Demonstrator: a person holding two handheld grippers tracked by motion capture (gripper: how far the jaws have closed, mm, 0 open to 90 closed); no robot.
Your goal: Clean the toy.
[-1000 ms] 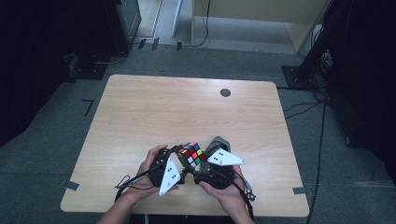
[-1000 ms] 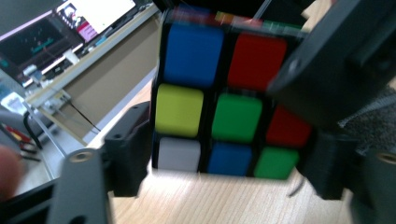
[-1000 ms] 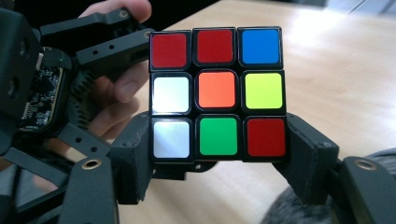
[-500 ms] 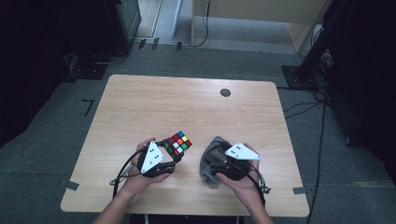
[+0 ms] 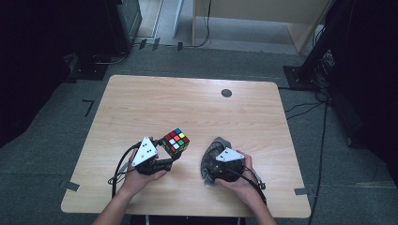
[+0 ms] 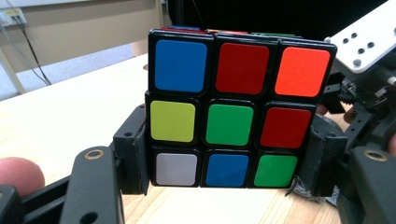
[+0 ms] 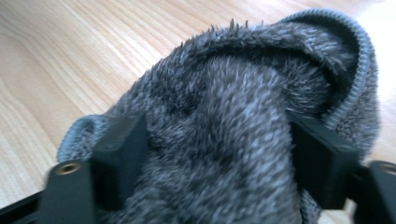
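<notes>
left gripper [image 5: 165, 151] pinching rubik's cube [image 5: 176, 140] by its bottom layer, raised off the wooden table [image 5: 197, 105] near its front edge, faces exposed, likely for wiping | right gripper [image 5: 212, 152] just narrowing around bunched grey microfibre cloth [image 7: 233, 116] lying front-right, apparently gathering it | grey carpet, black stands behind

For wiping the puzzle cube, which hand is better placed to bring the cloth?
Right. The right gripper already has the grey fluffy cloth bunched between its jaws, while the left gripper is shut on the puzzle cube.
</notes>
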